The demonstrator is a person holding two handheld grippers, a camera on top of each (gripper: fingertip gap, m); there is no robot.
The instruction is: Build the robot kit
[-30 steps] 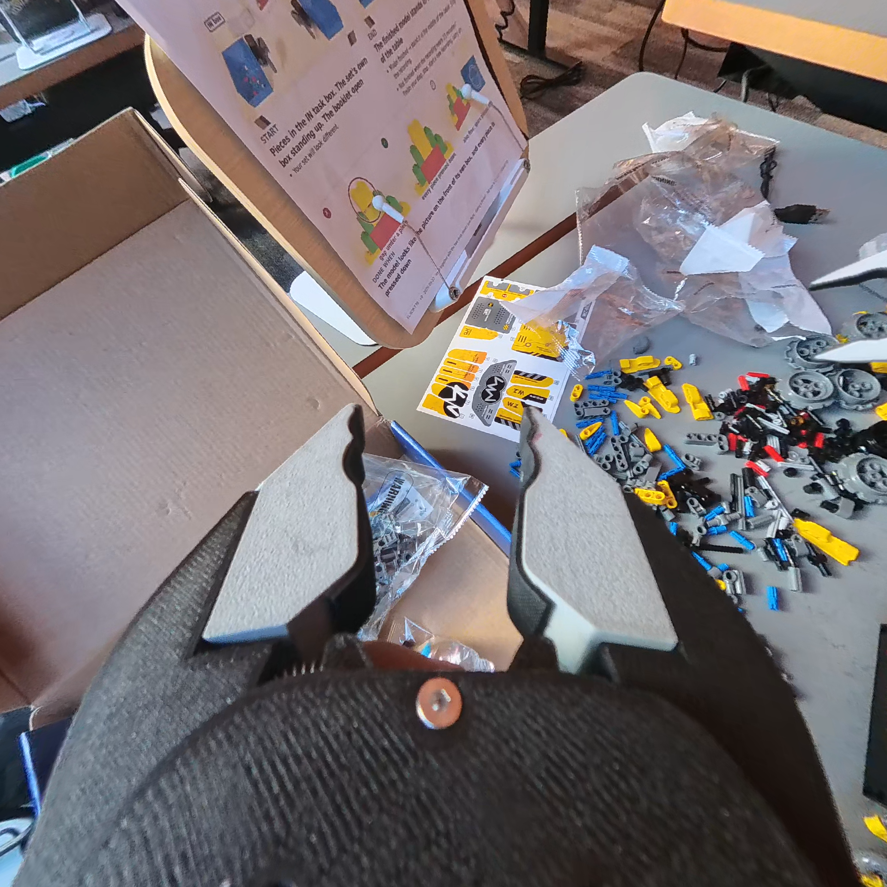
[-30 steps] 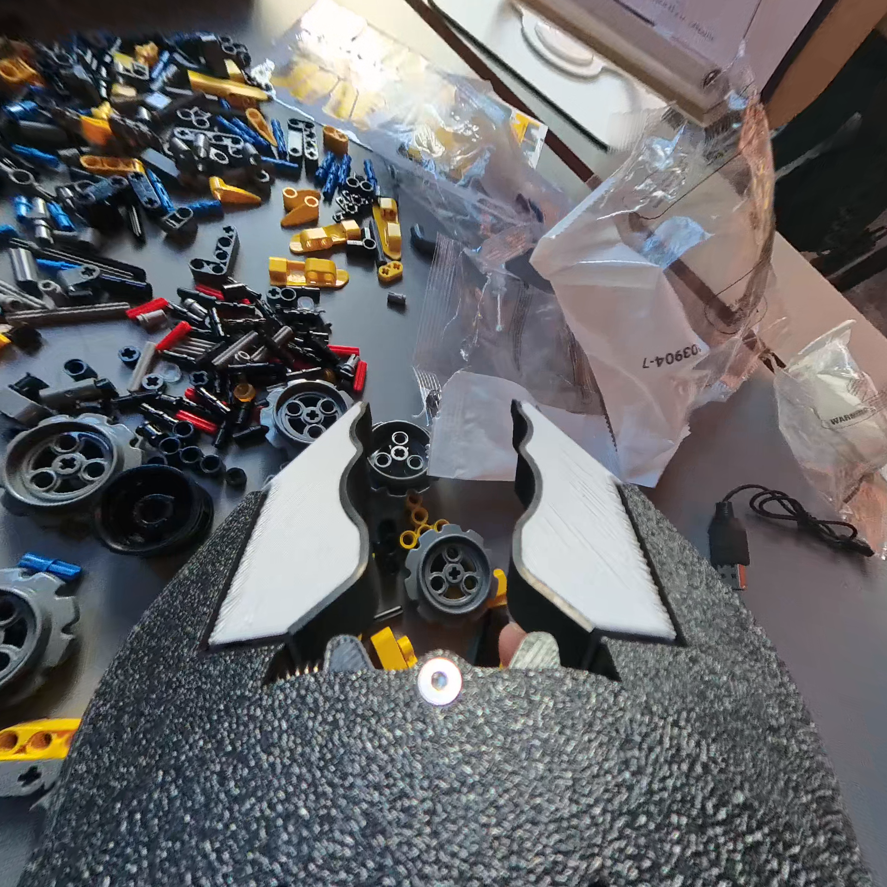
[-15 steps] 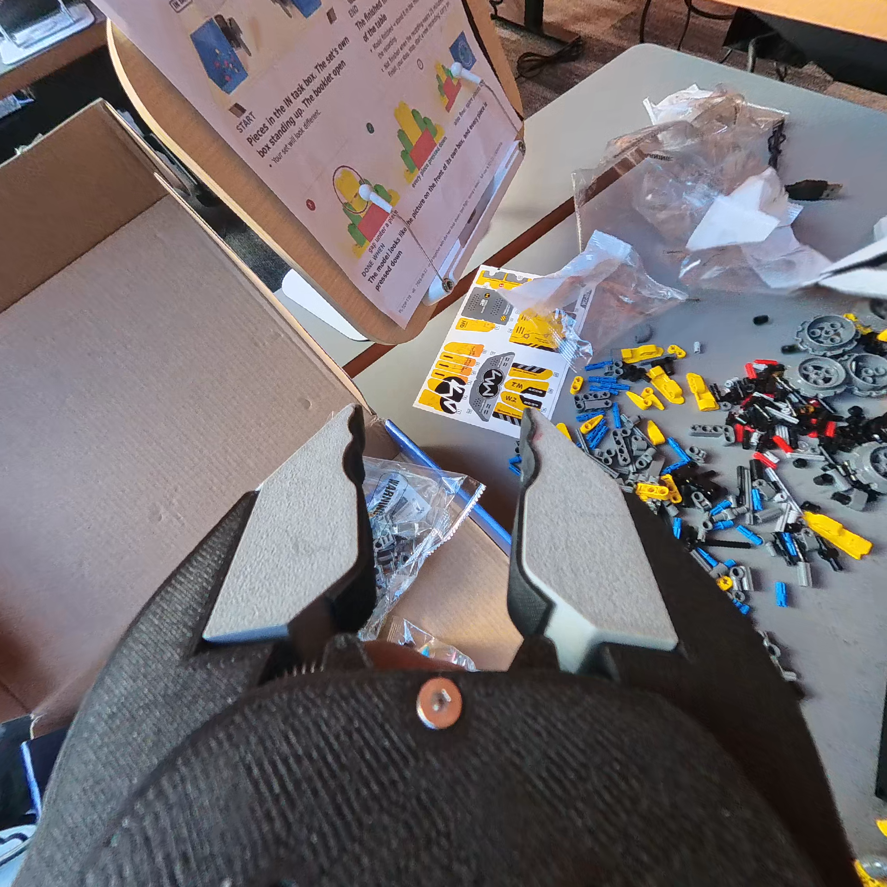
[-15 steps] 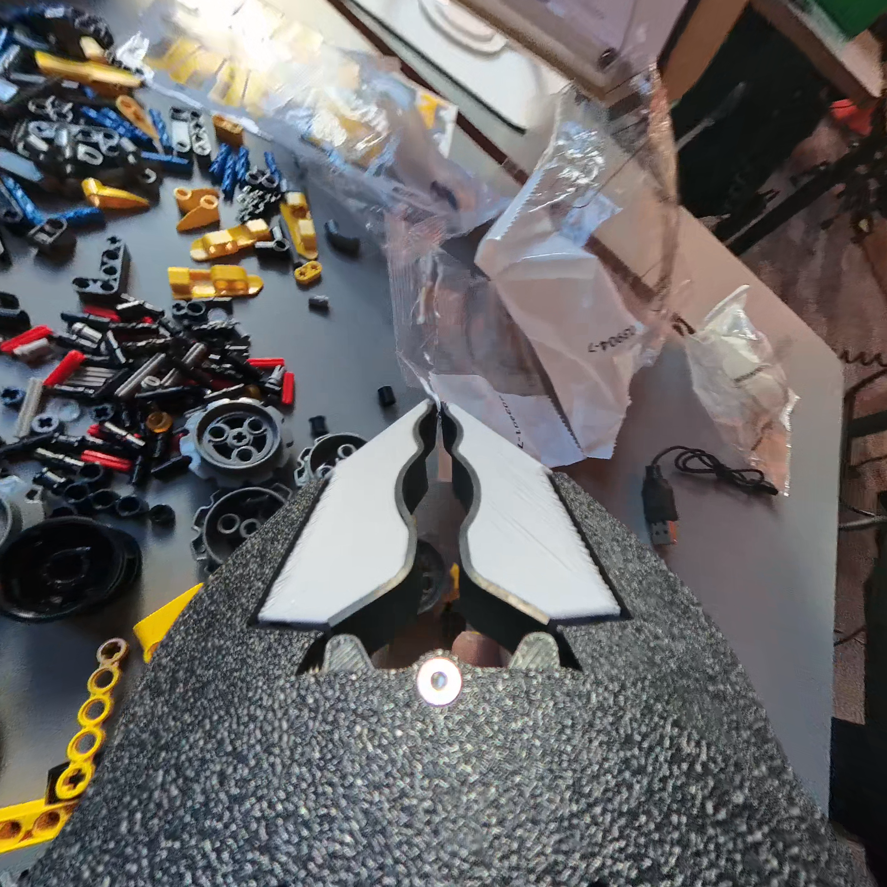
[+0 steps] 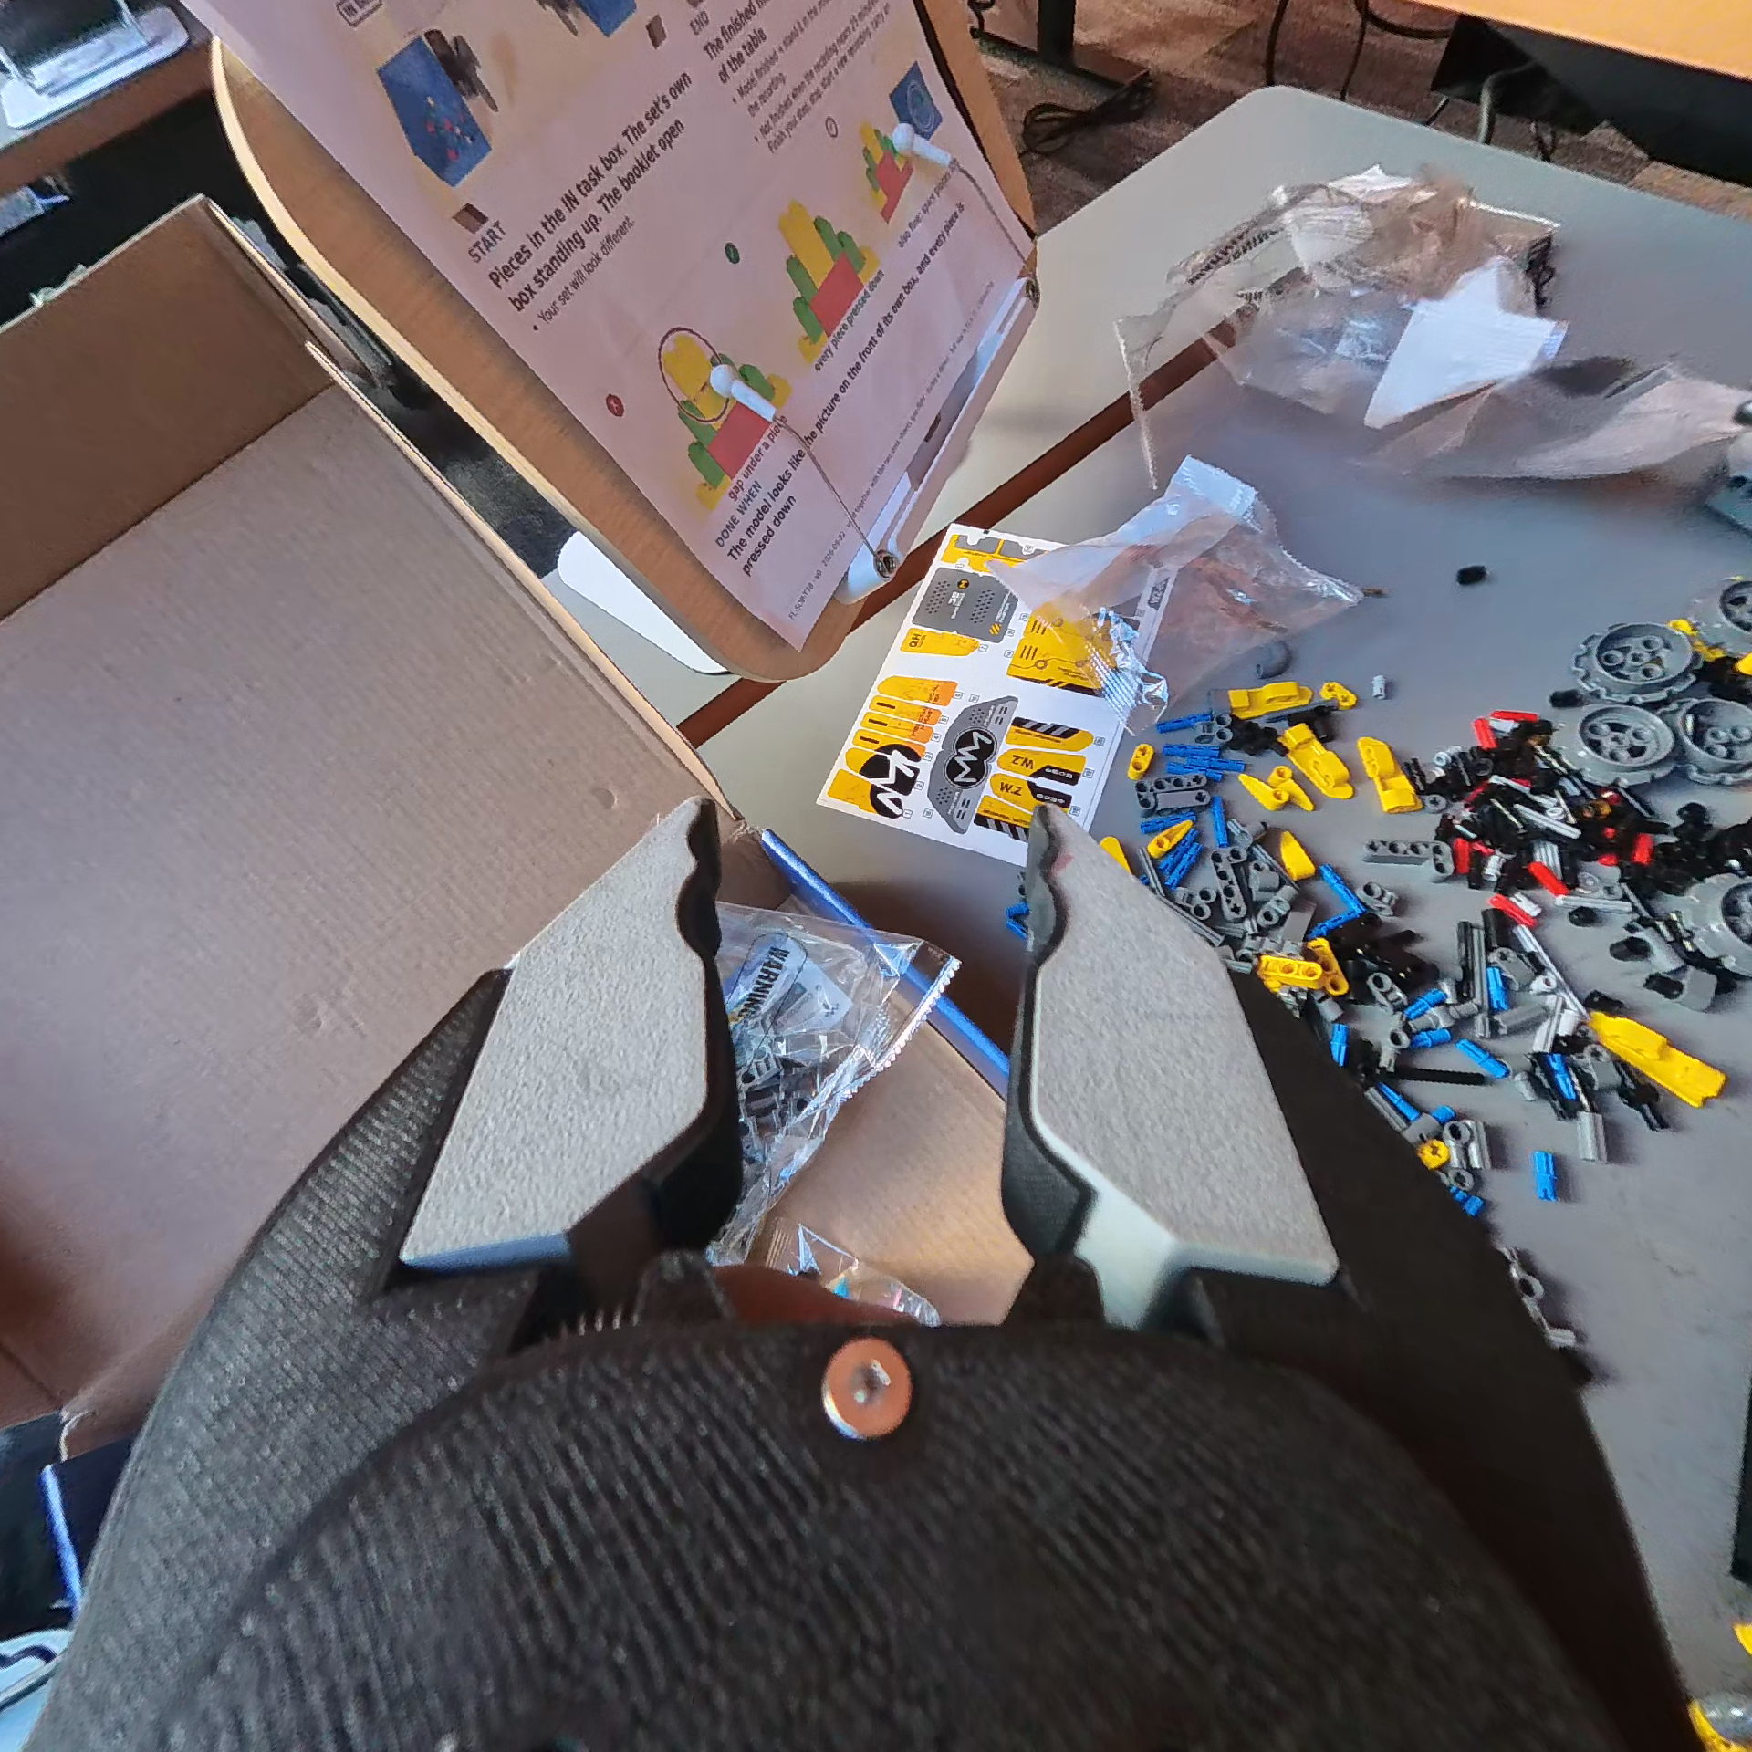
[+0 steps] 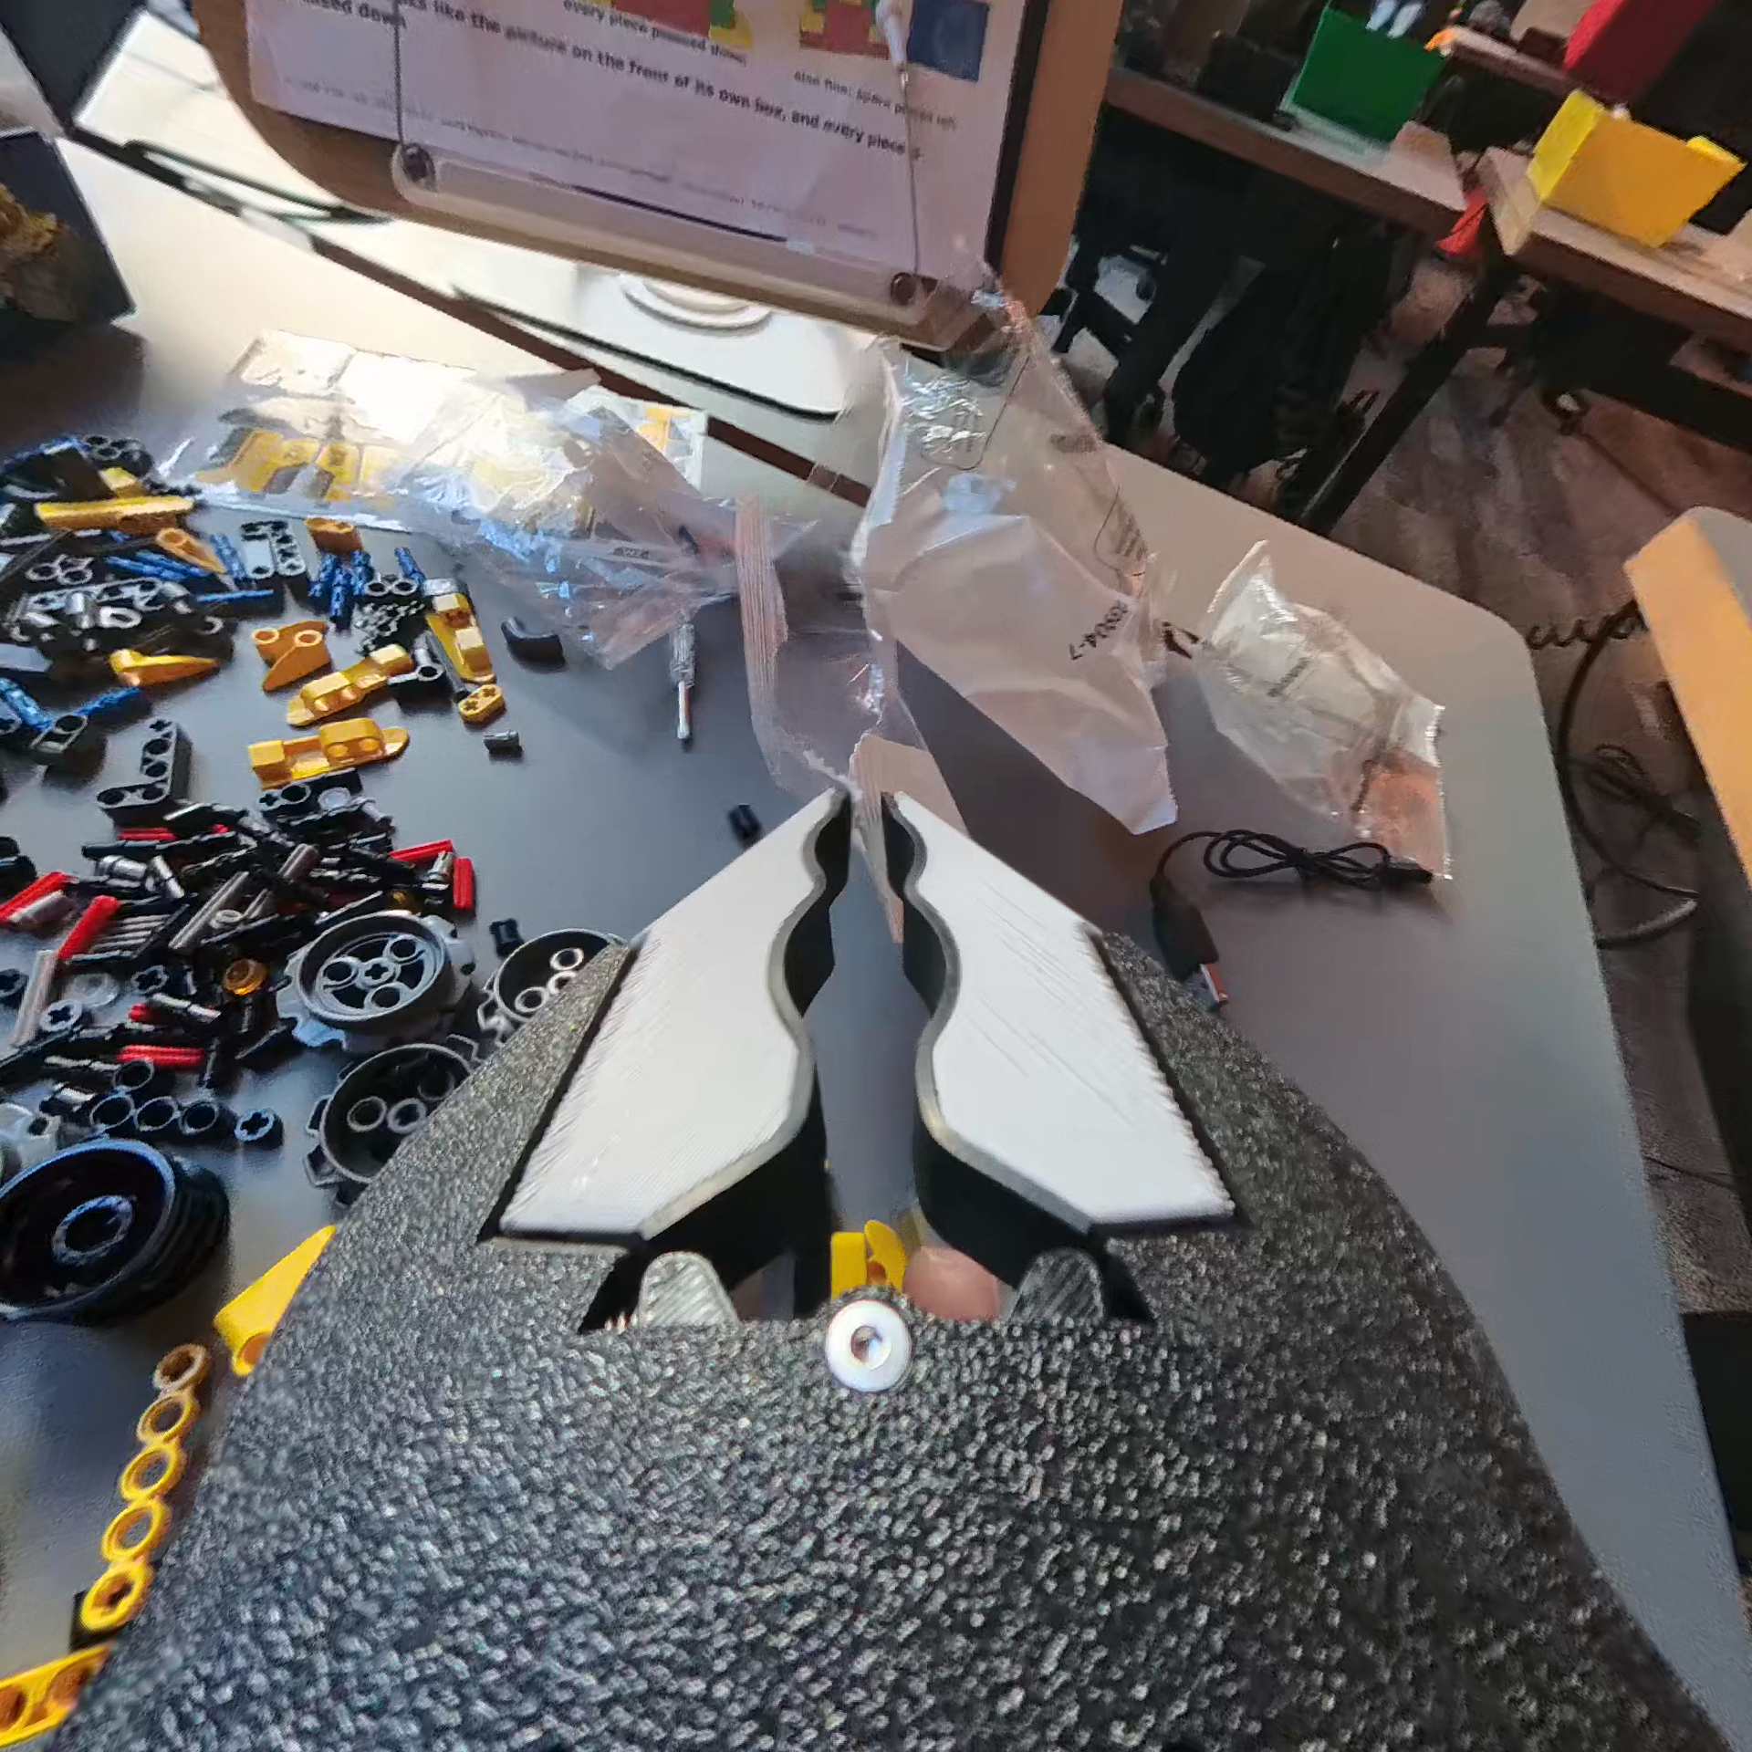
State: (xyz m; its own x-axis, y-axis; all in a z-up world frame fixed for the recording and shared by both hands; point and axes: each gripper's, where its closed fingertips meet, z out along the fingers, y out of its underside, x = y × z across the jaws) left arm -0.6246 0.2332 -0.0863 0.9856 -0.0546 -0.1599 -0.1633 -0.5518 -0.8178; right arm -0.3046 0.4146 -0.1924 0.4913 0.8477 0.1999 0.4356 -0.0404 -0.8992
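Right wrist view: right gripper clenched on the corner of an empty clear plastic bag, lifted above the grey table. Loose building pieces lie left. Left gripper released, above a sealed parts bag in the cardboard box.

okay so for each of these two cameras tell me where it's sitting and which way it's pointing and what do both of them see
Left wrist view: on the left gripper, open, looking down over a cardboard box with a sealed bag inside, toward the table.
Right wrist view: on the right gripper, shut on an empty plastic bag, facing the table's far corner; a fingertip shows behind the fingers.
Shared: the loose parts, sticker sheet and instruction board.
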